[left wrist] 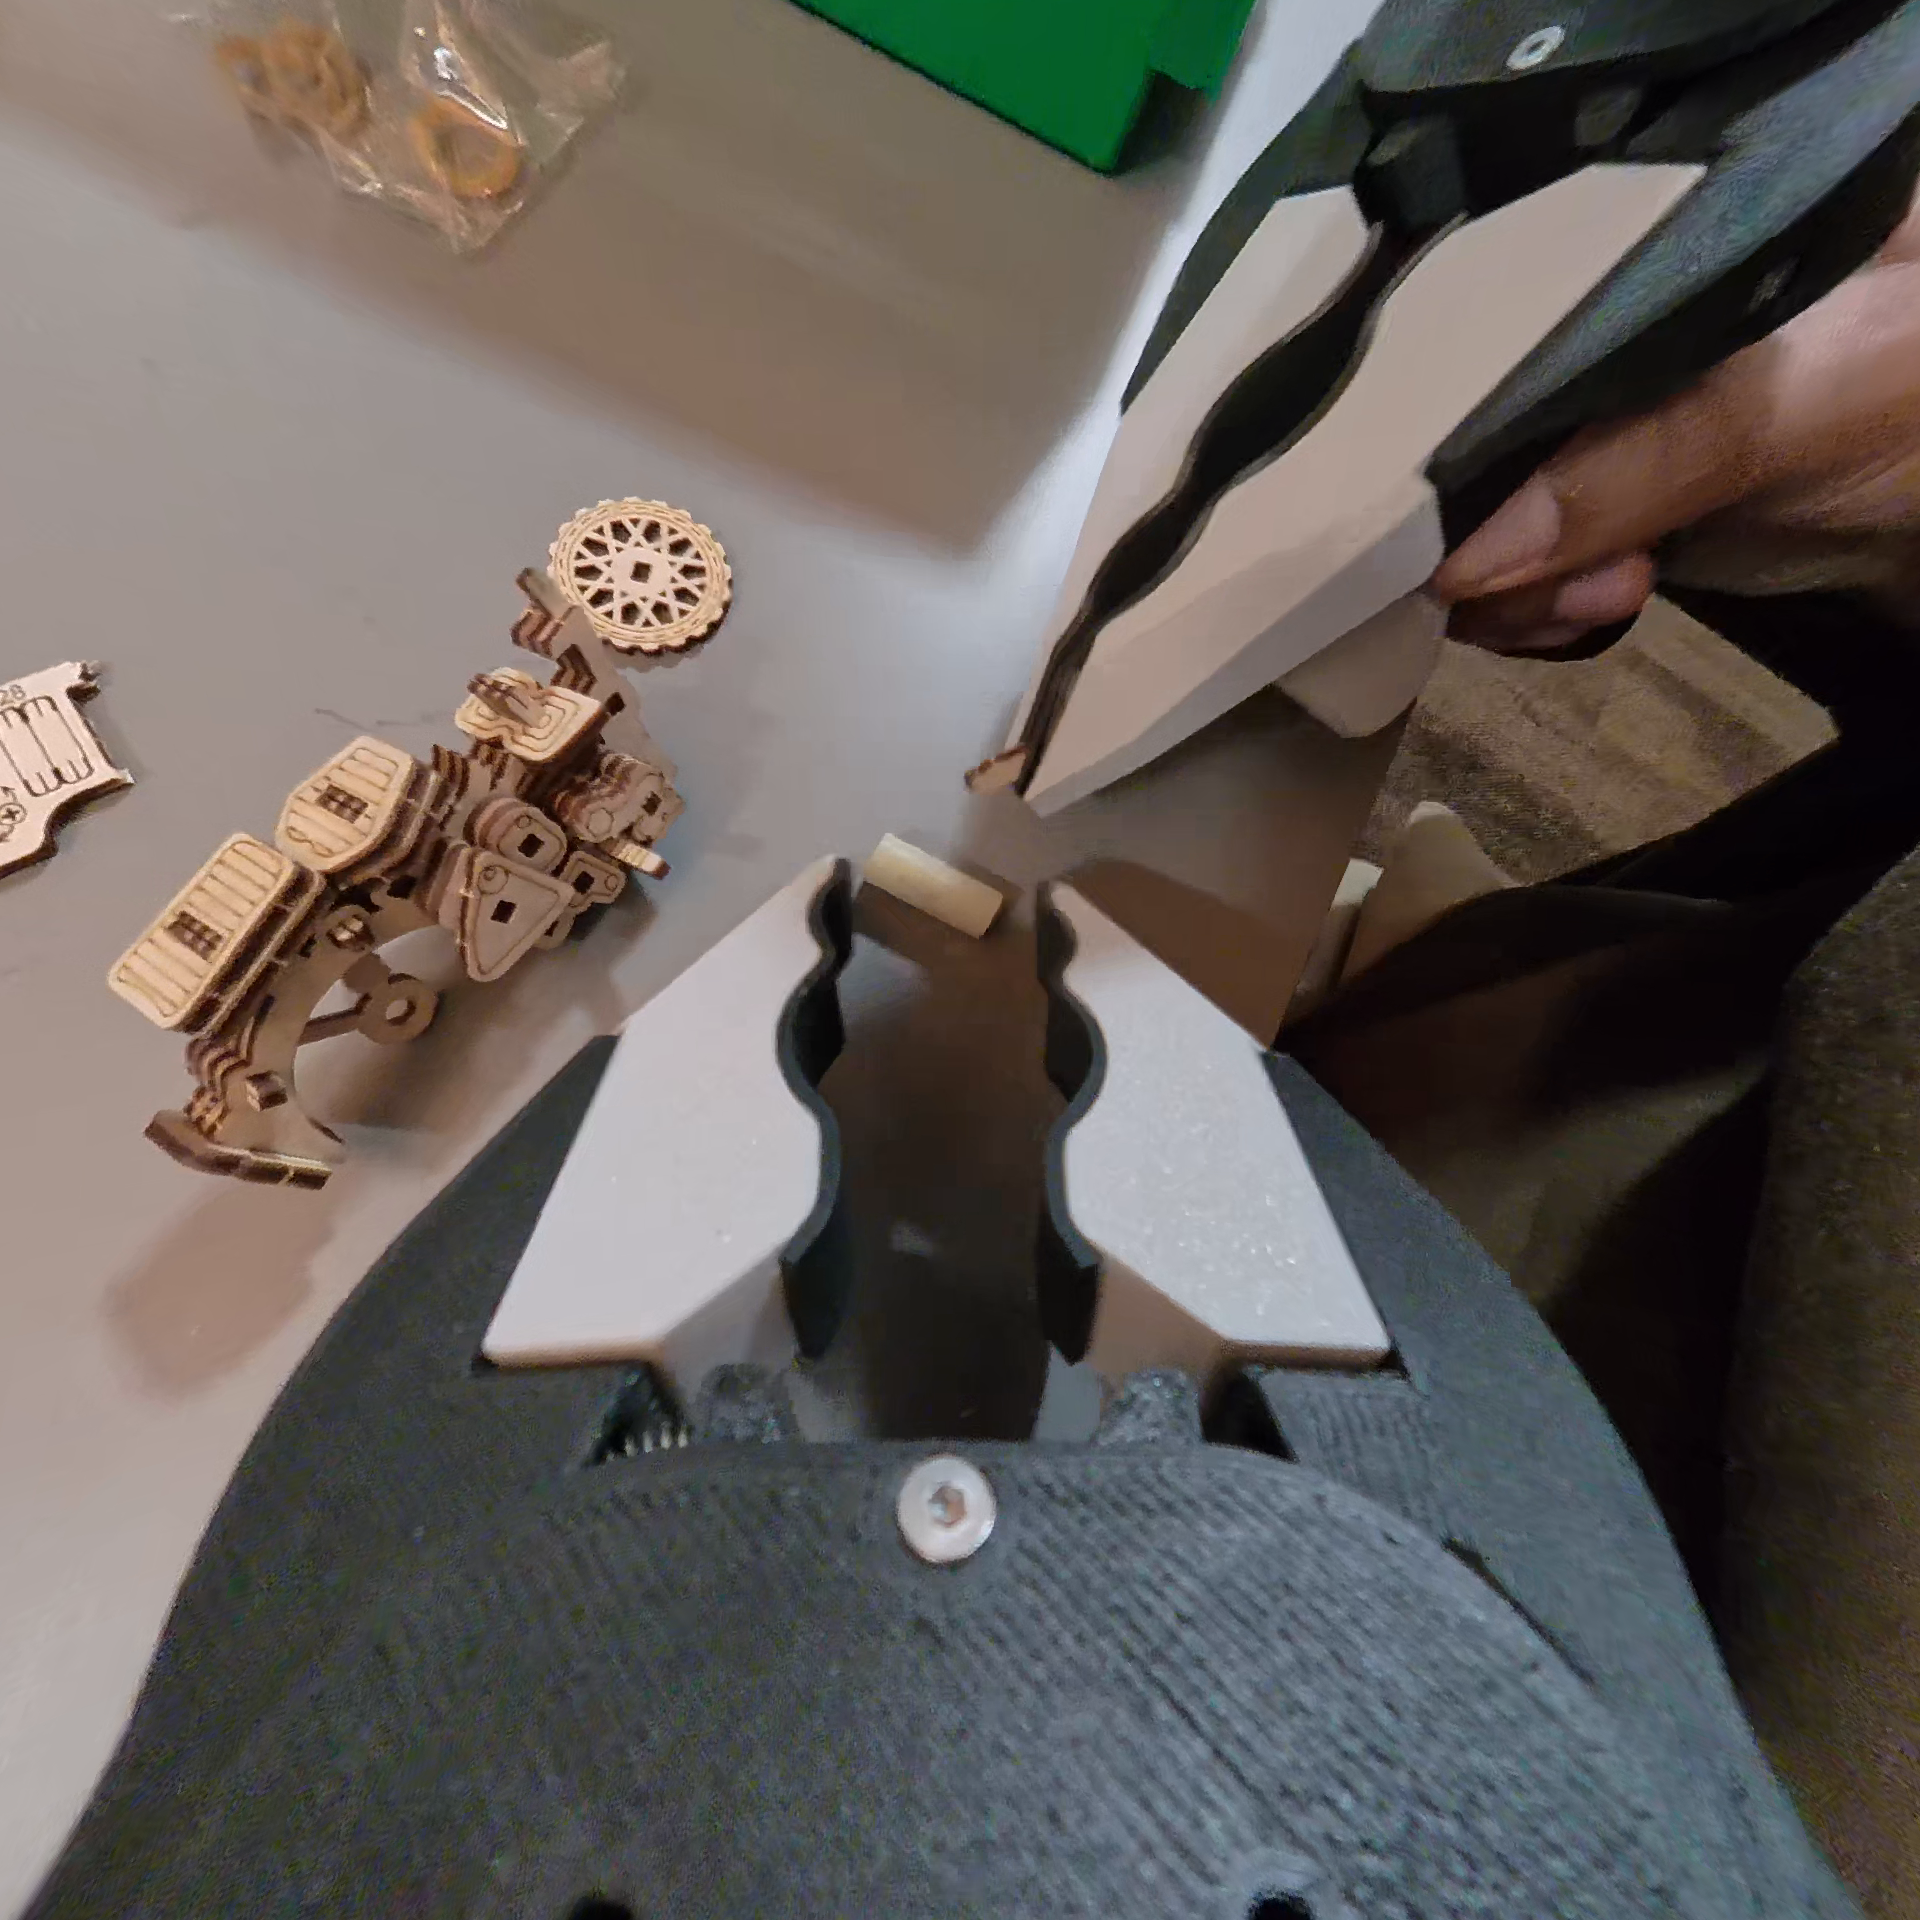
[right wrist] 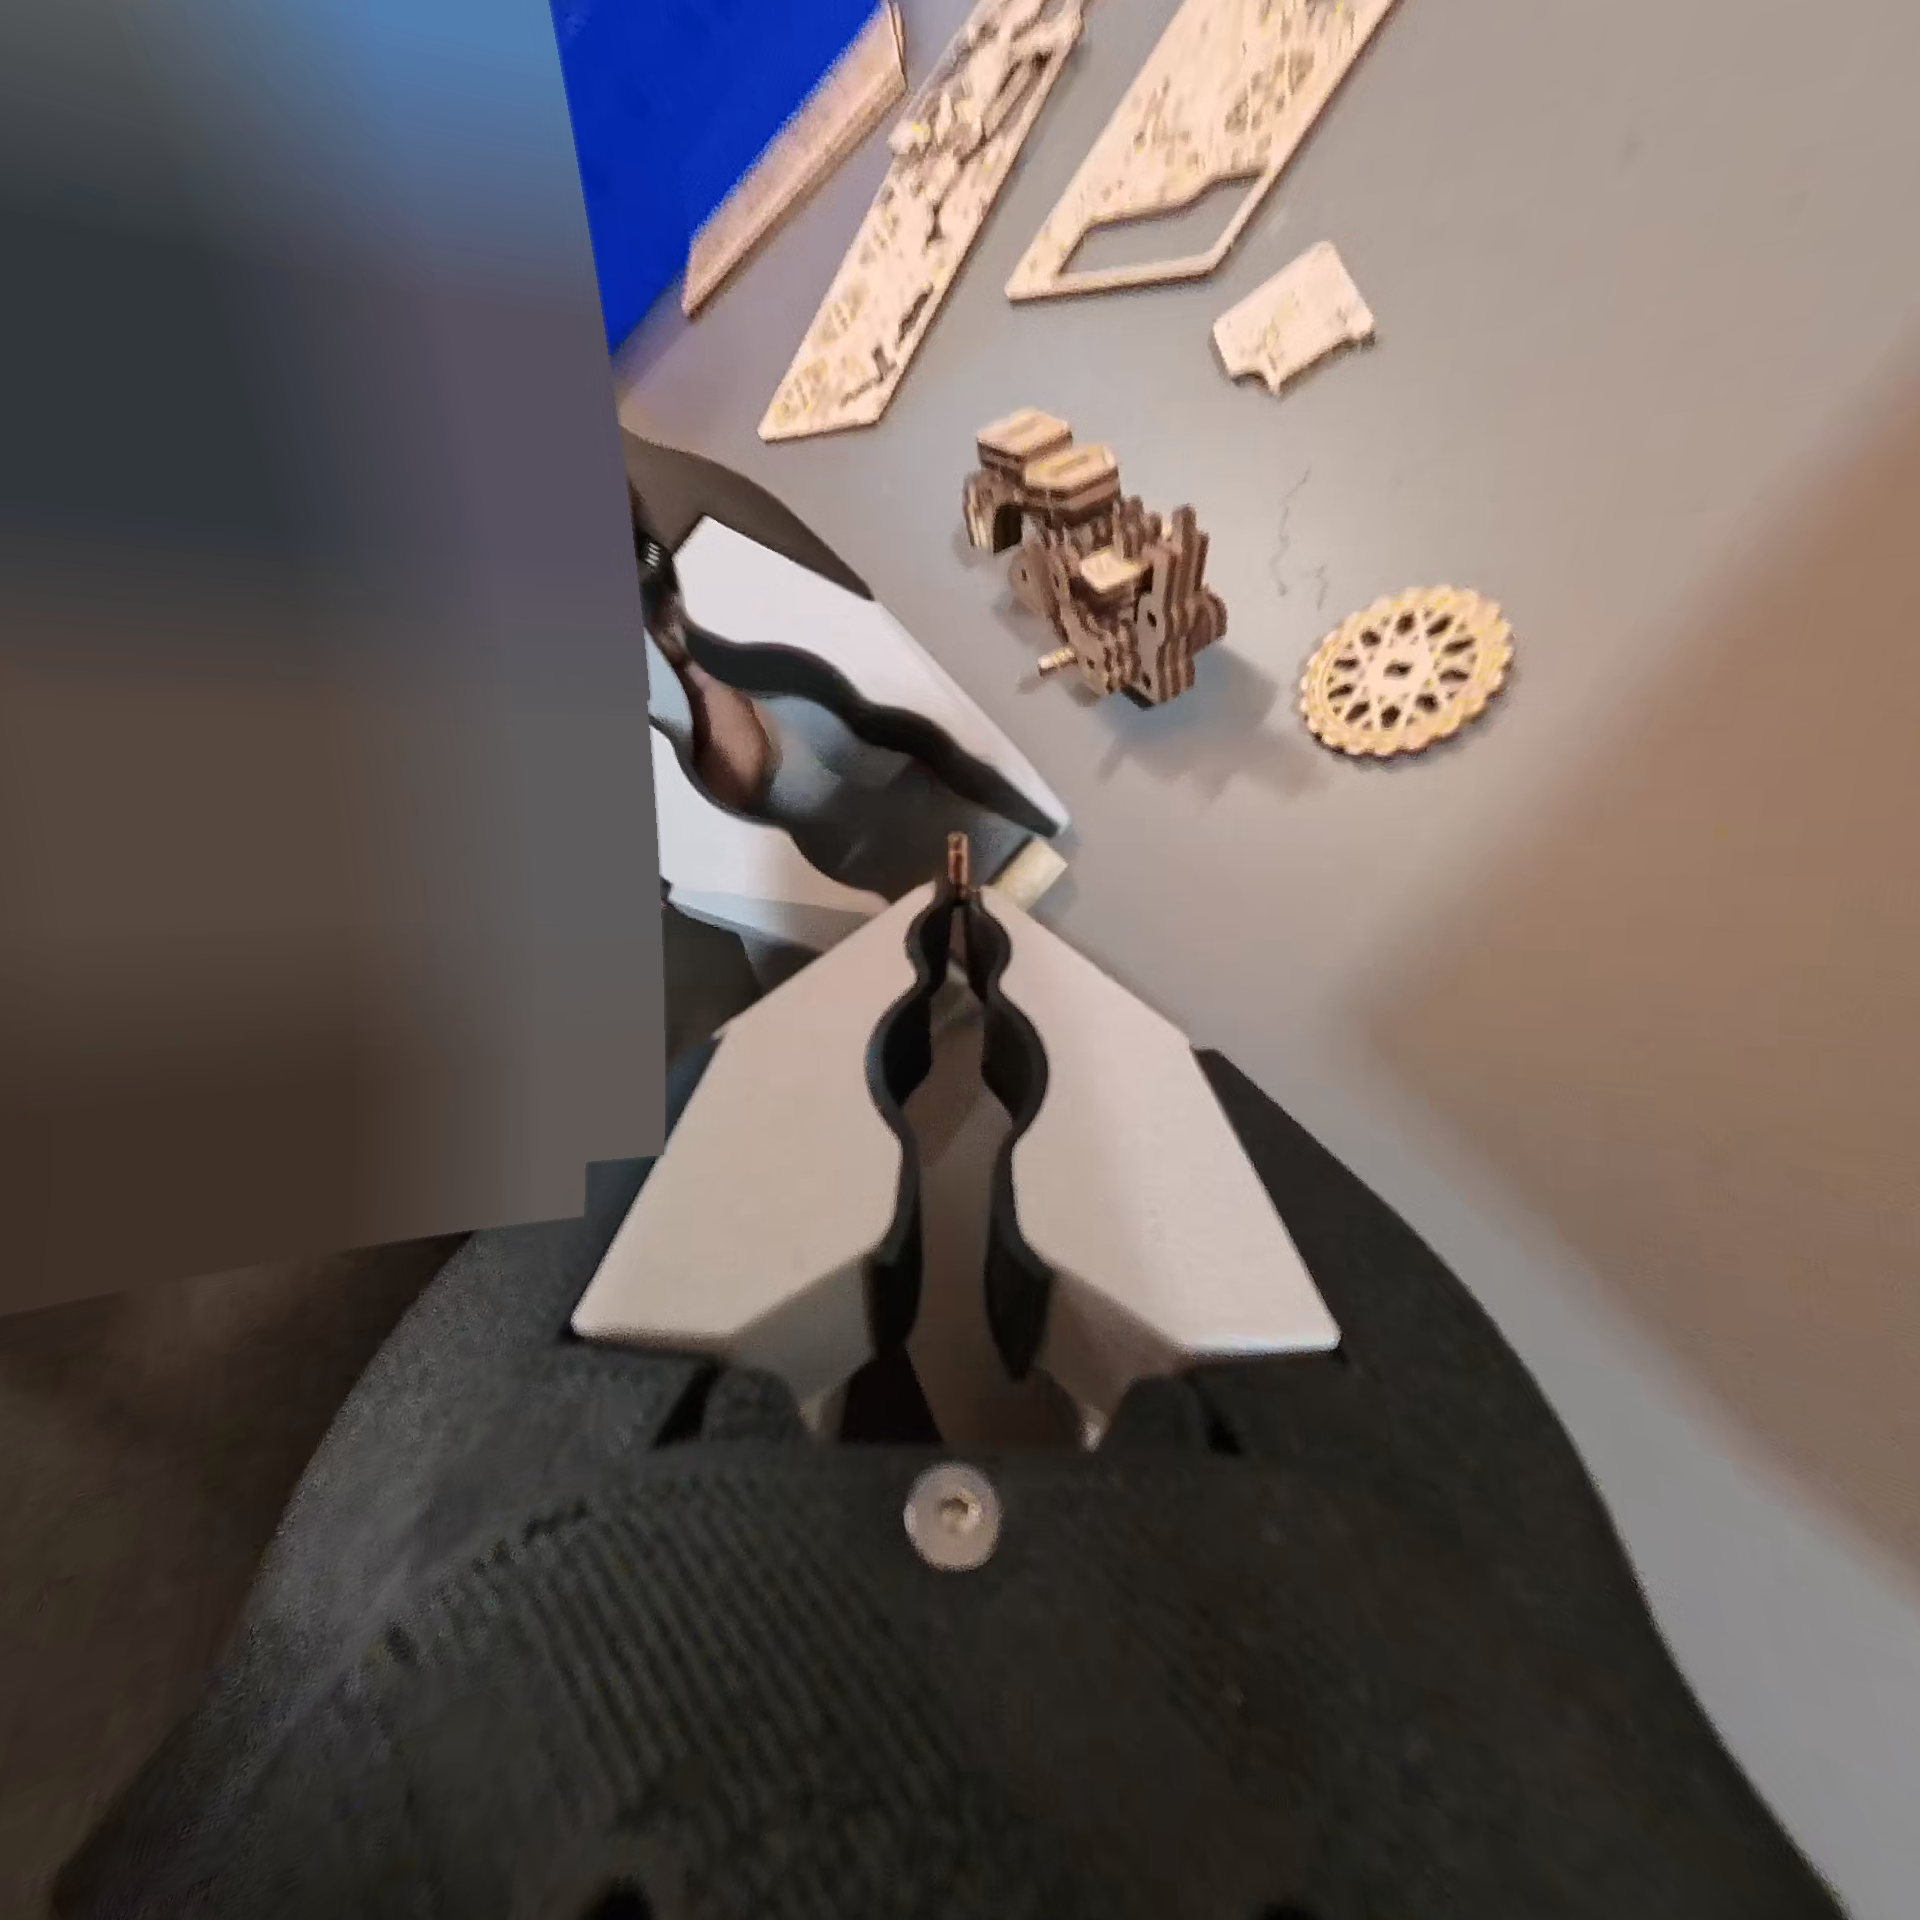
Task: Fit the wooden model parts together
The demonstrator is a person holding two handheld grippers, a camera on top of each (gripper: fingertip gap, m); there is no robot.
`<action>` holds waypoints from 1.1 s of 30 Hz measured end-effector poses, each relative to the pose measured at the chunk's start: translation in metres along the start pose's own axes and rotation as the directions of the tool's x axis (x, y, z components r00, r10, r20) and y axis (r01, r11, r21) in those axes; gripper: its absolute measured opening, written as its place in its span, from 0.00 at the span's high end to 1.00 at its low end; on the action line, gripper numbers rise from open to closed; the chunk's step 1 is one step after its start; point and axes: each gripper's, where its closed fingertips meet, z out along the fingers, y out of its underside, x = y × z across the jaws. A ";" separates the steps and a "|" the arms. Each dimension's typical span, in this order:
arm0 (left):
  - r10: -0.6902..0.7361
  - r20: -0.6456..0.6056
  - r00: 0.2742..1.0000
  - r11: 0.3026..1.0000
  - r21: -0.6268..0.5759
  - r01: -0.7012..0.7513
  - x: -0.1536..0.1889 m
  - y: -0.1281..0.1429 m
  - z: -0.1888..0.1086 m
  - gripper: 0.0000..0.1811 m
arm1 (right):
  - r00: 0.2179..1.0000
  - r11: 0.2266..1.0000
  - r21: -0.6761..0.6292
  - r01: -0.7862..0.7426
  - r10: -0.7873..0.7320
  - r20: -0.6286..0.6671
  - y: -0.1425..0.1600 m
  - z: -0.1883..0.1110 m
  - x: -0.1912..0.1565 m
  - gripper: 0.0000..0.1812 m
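Looking along the left tongs, you see two grey fingers standing wide apart. A short pale wooden peg sits just past the tips, between them. I cannot tell if the fingers touch it or if it lies on the table. The right tongs come in from the upper right, held by a hand. Their fingers are pressed almost together on a tiny wooden piece that pokes out at the tip, near the peg. On the grey table to the left stands a half-built wooden model. A round wooden wheel lies flat just beside its top end. A clear bag of wooden rings lies farther back, and a green box sits at the far edge.

From the right wrist view, the right tongs are nearly closed and pinch the thin wooden piece, which sticks up from the tips. The left tongs reach in from the left, wide open, with the pale peg at their tip. The wooden model stands farther off on the table, with the wheel lying apart from it to the right. Flat wooden sheets lie behind them, next to something blue.
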 end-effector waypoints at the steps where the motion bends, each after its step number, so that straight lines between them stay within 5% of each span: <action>1: -0.019 0.000 1.000 1.000 0.014 0.019 -0.002 -0.002 -0.001 0.74 | 1.000 0.999 0.031 0.020 -0.021 0.003 -0.005 -0.003 -0.001 1.00; 7: -0.195 -0.135 0.972 0.960 0.176 0.217 -0.001 -0.028 -0.022 0.75 | 0.952 0.931 0.204 0.301 -0.282 -0.116 -0.035 -0.024 -0.011 1.00; 11: -0.352 -0.465 0.812 0.820 0.265 0.507 0.019 -0.062 -0.047 0.85 | 0.859 0.816 0.272 0.510 -0.464 -0.218 -0.049 -0.032 -0.030 1.00; 17: -0.391 -0.632 0.669 0.734 0.224 0.641 0.032 -0.071 -0.060 0.88 | 0.745 0.706 0.252 0.662 -0.584 -0.322 -0.053 -0.030 -0.041 1.00; 27: -0.386 -0.648 0.657 0.715 0.240 0.657 0.029 -0.072 -0.070 0.97 | 0.659 0.638 0.188 0.746 -0.669 -0.344 -0.046 -0.024 -0.048 0.99; 33: -0.384 -0.669 0.637 0.706 0.231 0.669 0.030 -0.072 -0.070 0.98 | 0.698 0.666 0.221 0.712 -0.640 -0.321 -0.046 -0.026 -0.049 0.97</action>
